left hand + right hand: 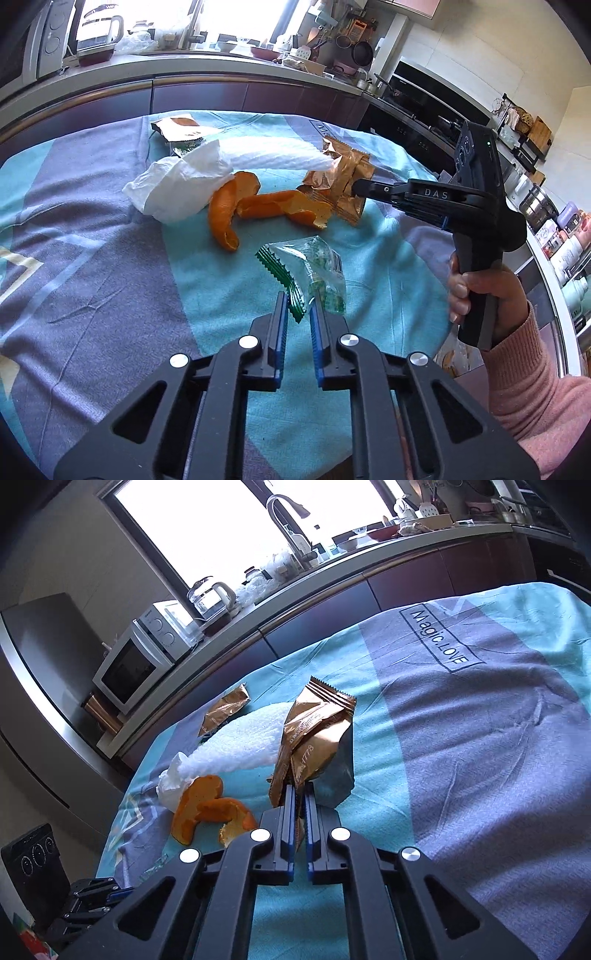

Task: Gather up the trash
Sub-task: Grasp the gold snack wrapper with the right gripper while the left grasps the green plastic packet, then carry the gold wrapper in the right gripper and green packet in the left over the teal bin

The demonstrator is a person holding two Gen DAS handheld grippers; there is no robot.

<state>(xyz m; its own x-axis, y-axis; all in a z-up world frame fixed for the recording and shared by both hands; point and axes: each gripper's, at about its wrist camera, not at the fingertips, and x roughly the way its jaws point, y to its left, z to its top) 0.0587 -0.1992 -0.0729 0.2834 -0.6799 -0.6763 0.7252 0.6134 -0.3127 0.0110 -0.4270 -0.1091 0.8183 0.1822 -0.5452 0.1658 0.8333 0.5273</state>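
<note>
1. While I watch both wrist views, my right gripper (300, 794) has its jaws clamped on the lower edge of the gold wrapper (317, 734), which stands up off the cloth (480, 738) toward the bench's far edge.
2. My left gripper (299, 306) has its jaws nearly together on the corner of the green wrapper (314, 273), toward the near edge.
3. Orange peel (240, 206), a tissue (181, 184) and a second gold wrapper (177, 127) lie beyond, toward the far edge.
</note>
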